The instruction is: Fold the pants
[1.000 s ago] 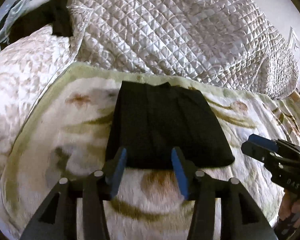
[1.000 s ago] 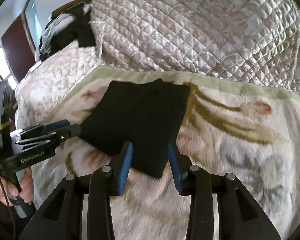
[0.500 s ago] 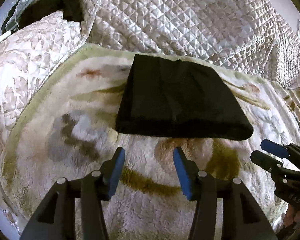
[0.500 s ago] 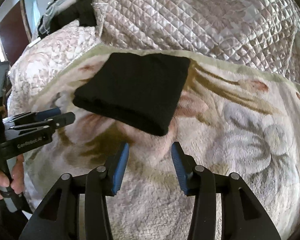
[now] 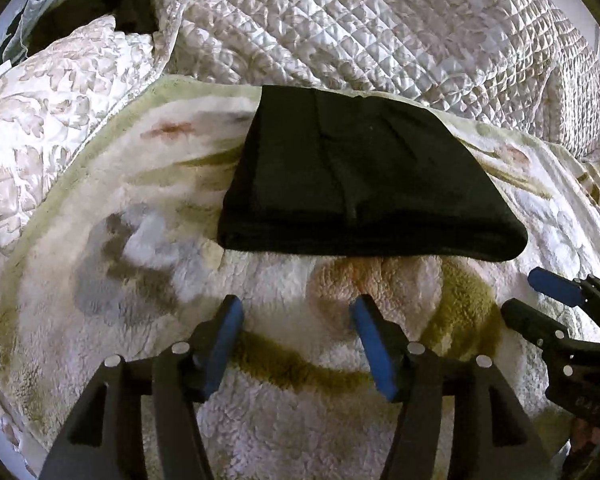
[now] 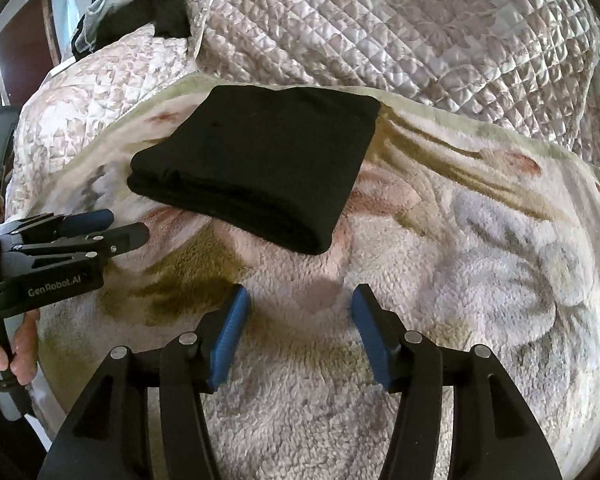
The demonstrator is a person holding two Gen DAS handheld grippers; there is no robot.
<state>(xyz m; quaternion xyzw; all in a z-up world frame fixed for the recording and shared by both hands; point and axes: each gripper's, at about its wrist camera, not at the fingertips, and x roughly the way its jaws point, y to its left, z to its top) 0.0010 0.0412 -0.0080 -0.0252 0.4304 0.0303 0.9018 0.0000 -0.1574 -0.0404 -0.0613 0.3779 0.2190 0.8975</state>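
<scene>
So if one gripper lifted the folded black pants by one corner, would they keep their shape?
Probably not: the black pants look like soft, stacked cloth layers, so they would likely droop and unfold. On the fleecy blanket they would likely drag, not slide.

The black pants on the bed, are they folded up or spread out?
Folded. The black pants lie as a compact stacked rectangle on the fluffy floral blanket, with layered edges along the near side. Neither tongs touch them.
</scene>
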